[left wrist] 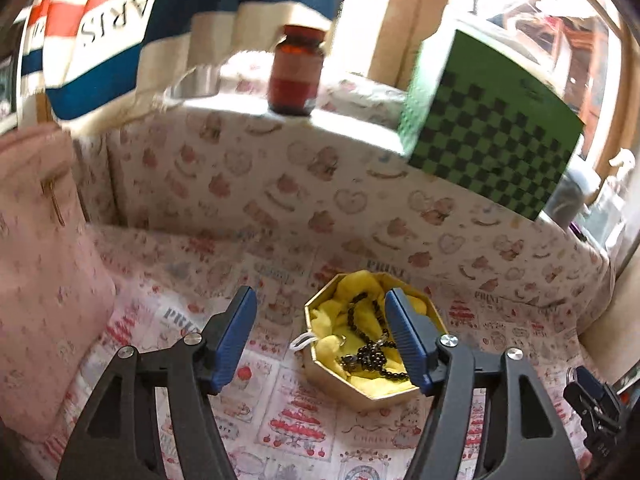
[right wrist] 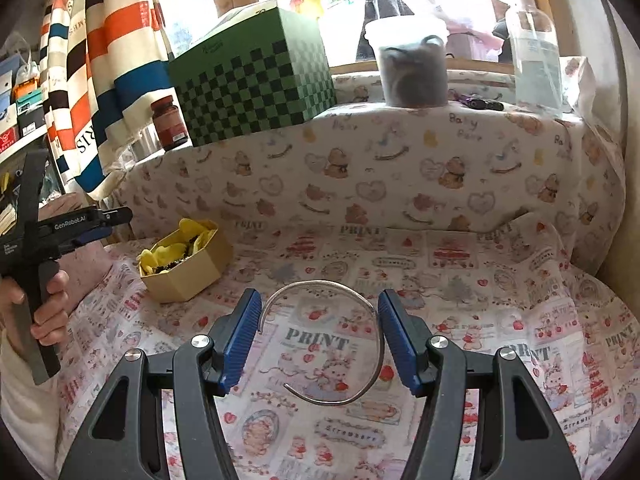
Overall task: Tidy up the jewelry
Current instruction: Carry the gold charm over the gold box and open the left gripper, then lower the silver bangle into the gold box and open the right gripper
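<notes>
A gold octagonal box (left wrist: 352,390) lined with yellow cloth holds a black bead string (left wrist: 370,354). My left gripper (left wrist: 322,340) is open above the cloth, its right finger over the box. In the right wrist view the box (right wrist: 192,268) sits at the left, with the left gripper (right wrist: 100,224) beside it. A thin silver open bangle (right wrist: 326,338) lies flat on the printed cloth. My right gripper (right wrist: 318,340) is open, its fingers either side of the bangle, nothing held.
A green checkered box (right wrist: 256,80), a brown bottle (right wrist: 170,122) and a grey tub (right wrist: 412,68) stand on the raised ledge behind. A striped fabric (right wrist: 100,60) hangs at the left. A pink pouch (left wrist: 44,264) lies left of the box.
</notes>
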